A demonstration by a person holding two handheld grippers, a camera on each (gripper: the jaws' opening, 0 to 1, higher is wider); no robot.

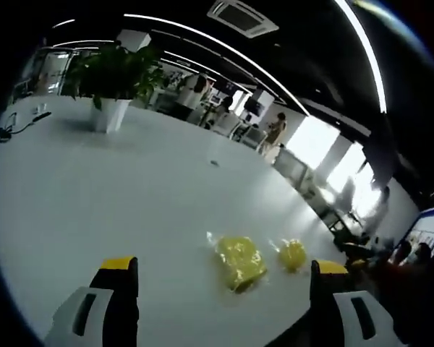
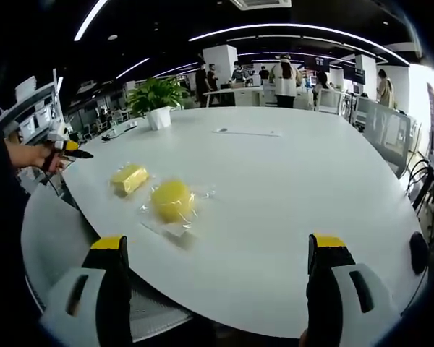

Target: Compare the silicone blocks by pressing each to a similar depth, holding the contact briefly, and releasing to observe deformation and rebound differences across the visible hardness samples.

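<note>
Presently, nearest item: left gripper [image 1: 224, 278], jaws spread wide, nothing between them, held above the white surface [image 1: 94, 202]. Right gripper [image 2: 220, 253], likewise wide open and empty, poised over the near edge of the same surface [image 2: 289, 188].

Next out, task items: two yellow silicone samples, each sealed in clear wrap. Rectangular block [image 1: 240, 262] lies flat, just ahead of the left gripper; round block [image 1: 292, 254] lies beside it, apart, not touching. From the right gripper view, the round block [image 2: 172, 200] is the closer, the rectangular block [image 2: 129, 178] beyond it, toward the left gripper [image 2: 71, 148] in the person's hand [image 2: 40, 155]. Placement side by side likely serves a press-by-press comparison; neither sample is in contact with a gripper, so pressing looks not yet begun.

Farther: potted plant [image 2: 155, 101] in a white pot near the far edge. Beyond: office desks, standing people, ceiling light strips.
</note>
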